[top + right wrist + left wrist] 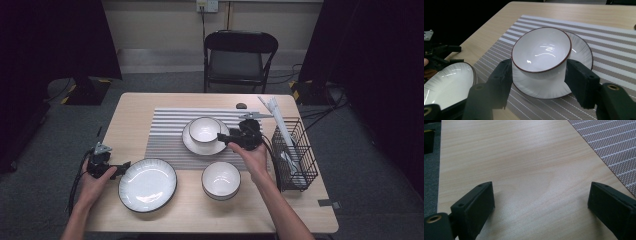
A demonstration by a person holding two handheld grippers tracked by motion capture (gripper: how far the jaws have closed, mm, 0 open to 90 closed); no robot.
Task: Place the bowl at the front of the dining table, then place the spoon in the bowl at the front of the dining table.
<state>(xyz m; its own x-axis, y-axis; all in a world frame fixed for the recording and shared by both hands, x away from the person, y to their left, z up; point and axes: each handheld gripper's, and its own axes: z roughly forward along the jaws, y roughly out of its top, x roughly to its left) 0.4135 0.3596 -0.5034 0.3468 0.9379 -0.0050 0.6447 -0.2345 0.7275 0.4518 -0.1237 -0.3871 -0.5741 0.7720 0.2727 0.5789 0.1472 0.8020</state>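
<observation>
Resting near the table's left edge, the left gripper [121,164] sits low in the person's hand with its fingers [477,205] spread wide over bare wood, holding nothing. Its tips point at the rim of a large ribbed plate [147,184] close to the near edge, and seem just short of touching it, though from above I can't be sure.

Further right, a striped placemat [170,130] covers the middle of the table. On it stands a small saucer [192,145] with a white bowl [204,129] set inside it. A second bowl [221,180] sits nearer the front edge, just off the mat.

The right gripper [223,138] has reached the bowl on the saucer from its right side. In the right gripper view its fingers [501,77] stand spread on either side of the bowl's wall, flanking it closely but apparently not yet squeezing. The bowl looks tilted towards the camera there.

Over by the right edge stands a black wire basket [295,155] with pale utensils leaning out of it.

The risk, I'd judge, lies in the grip: glazed, curved china can squirt out from flat pads closing below the rim. A lift could also drag the saucer along or knock it, and a hasty swing might clip the near bowl.
</observation>
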